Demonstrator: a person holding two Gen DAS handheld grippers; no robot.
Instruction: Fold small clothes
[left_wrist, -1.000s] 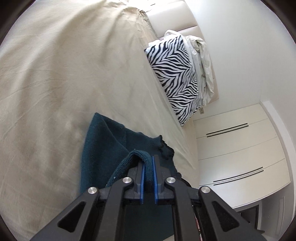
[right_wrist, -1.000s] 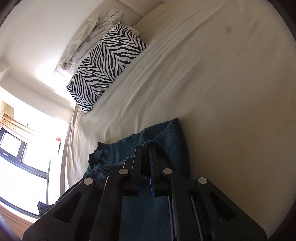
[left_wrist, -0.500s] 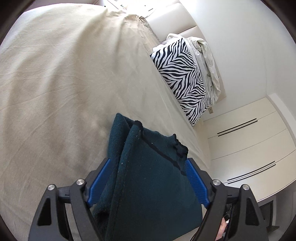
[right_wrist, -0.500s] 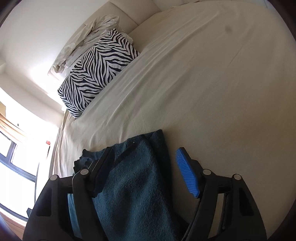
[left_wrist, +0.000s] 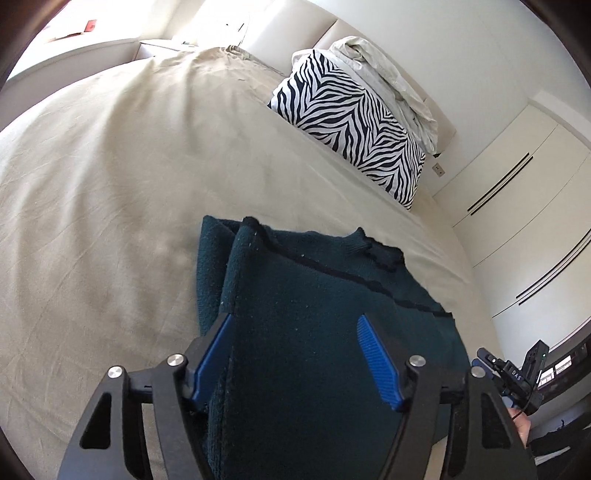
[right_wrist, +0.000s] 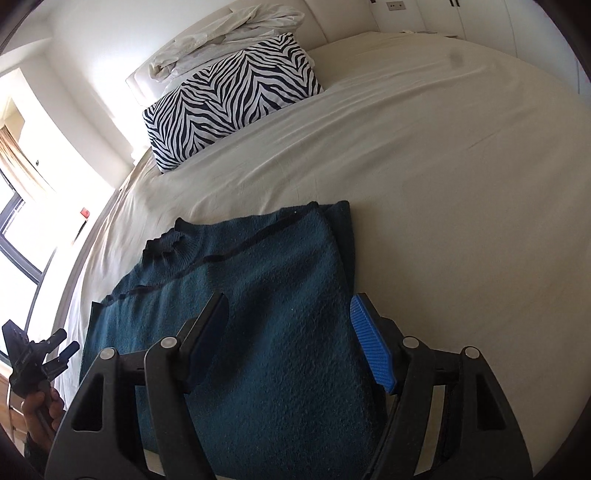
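Teal sweater is lying folded near the bed's foot edge, zebra pillow up at the head. Left gripper and right gripper both spread wide over it, holding nothing.

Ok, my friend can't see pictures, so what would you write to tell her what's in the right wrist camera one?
A dark teal knitted sweater lies folded on a cream bed sheet, with the open right gripper just above it, blue-padded fingers spread apart. A zebra-striped pillow sits at the head of the bed, and the left gripper shows at the left edge.
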